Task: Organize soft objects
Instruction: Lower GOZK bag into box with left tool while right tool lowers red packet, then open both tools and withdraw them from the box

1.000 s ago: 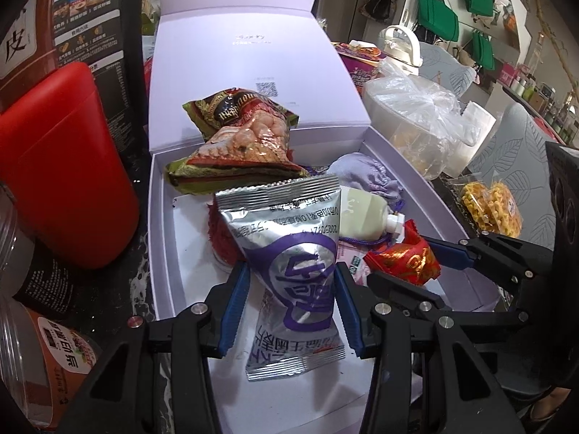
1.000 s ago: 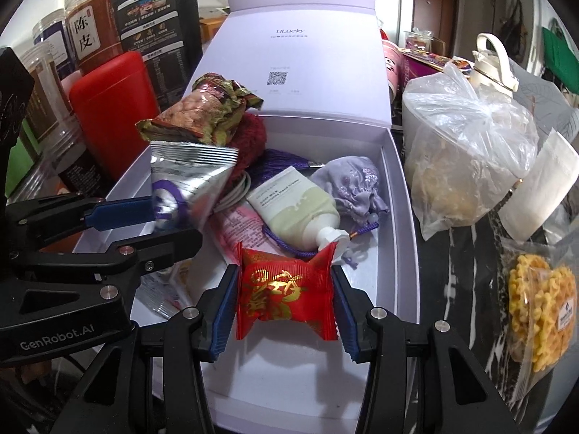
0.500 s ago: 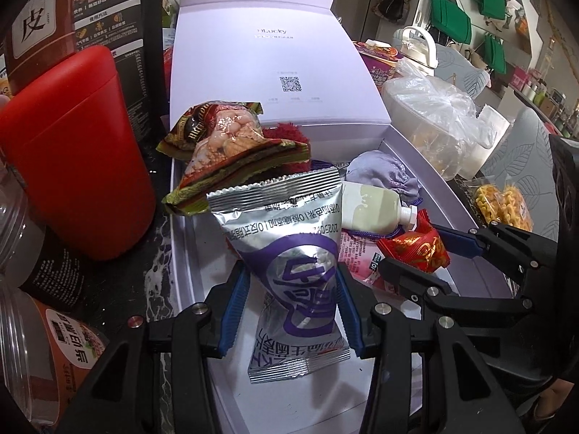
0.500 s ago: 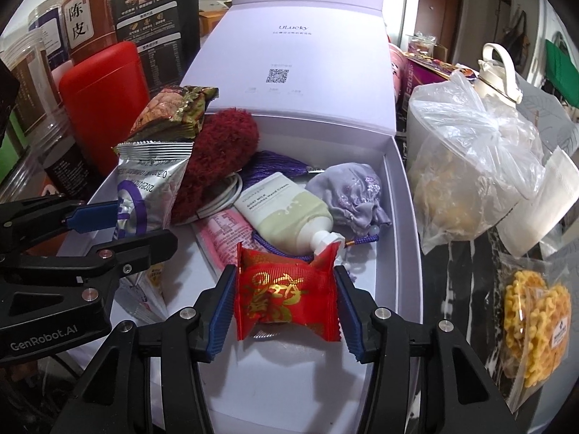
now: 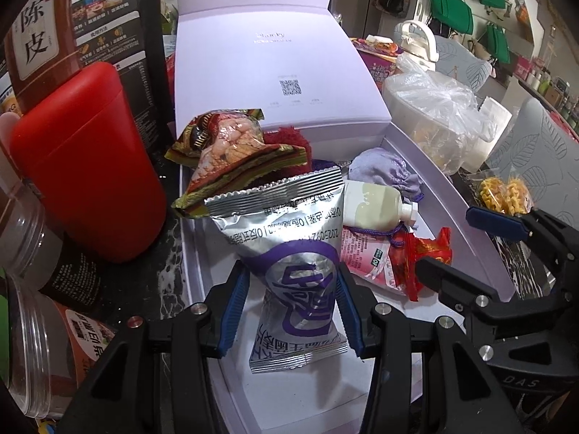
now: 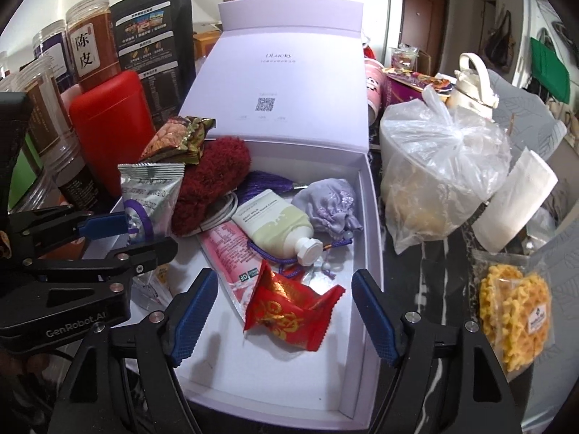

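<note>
The lilac gift box [image 6: 372,238] stands with its lid up and holds a cream tube [image 6: 275,224], a lilac pouch [image 6: 325,206], a fuzzy dark-red thing [image 6: 213,181] and a pink sachet [image 6: 228,249]. My right gripper [image 6: 286,311] hovers over the box's near end with its jaws opening. The red-and-gold packet [image 6: 289,311] lies loose on the box floor between them, and neither pad touches it. My left gripper [image 5: 289,307] is shut on a silver-and-purple snack packet [image 5: 296,238], held upright over the box's left side [image 5: 191,264]. A nut snack bag [image 5: 231,152] rests behind it.
A red canister [image 5: 83,162] and several jars [image 6: 90,43] crowd the box's left side. To its right are a white bowl under a plastic bag [image 6: 438,166], a cream bottle [image 6: 474,83] and a bag of yellow snacks [image 6: 514,307] on the dark marble counter.
The right jaws have spread and let go of the red-and-gold packet, which now lies tilted on the box floor. The left gripper still holds the silver packet in the same place.
</note>
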`<state>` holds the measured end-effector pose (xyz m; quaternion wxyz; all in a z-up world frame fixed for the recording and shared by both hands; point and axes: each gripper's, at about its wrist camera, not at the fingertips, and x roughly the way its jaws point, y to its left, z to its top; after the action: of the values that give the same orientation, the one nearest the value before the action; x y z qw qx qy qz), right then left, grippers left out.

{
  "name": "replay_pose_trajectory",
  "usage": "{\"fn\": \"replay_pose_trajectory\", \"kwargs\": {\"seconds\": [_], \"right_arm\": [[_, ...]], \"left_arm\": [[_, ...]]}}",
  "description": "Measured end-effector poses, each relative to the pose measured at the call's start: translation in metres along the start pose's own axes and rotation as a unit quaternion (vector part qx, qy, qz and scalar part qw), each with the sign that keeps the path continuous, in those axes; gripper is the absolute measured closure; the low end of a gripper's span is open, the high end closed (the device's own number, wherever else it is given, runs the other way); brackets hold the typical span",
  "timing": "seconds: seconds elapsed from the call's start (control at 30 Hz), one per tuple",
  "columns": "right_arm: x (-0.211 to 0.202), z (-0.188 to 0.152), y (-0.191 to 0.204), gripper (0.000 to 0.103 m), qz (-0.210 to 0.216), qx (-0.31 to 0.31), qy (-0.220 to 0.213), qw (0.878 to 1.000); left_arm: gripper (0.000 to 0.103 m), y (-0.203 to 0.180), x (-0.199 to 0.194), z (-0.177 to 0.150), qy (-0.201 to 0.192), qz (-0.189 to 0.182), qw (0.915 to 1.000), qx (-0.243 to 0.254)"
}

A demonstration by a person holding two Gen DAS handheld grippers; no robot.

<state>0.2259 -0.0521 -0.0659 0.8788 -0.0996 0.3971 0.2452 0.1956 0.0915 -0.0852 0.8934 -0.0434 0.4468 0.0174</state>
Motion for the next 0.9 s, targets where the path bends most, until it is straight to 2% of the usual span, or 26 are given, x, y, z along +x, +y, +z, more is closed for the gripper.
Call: {"fn": "replay_pose_trajectory", "kwargs": {"seconds": [0.13, 0.2, 0.27, 0.63, 0.9], "right_arm": [[-0.005, -0.001, -0.003, 0.026, -0.007, 0.003, -0.001, 1.0], [-0.009, -0.001, -0.004, 0.026, -0.008, 0.004, -0.004, 1.0], [-0.012, -0.002, -0.005, 0.026, -0.011, 0.006, -0.006, 1.0], [-0.052, 0.003, -0.003, 0.026, -0.015, 0.008, -0.044, 0.999], [-0.101, 0.009, 0.002, 0.026, -0.021, 0.013, -0.089, 0.996]], "left_arm": [[0.055, -0.004, 0.001, 0.002, 0.009, 0.002, 1.0, 0.003], [0.046, -0.006, -0.002, 0.002, 0.003, 0.007, 1.0, 0.005], [0.042, -0.008, -0.007, 0.003, -0.005, 0.011, 0.9999, 0.006], [0.042, -0.011, -0.046, 0.009, -0.038, 0.012, 0.9992, 0.001], [0.042, -0.019, -0.1, 0.012, -0.09, 0.017, 0.9958, 0.004]]}}
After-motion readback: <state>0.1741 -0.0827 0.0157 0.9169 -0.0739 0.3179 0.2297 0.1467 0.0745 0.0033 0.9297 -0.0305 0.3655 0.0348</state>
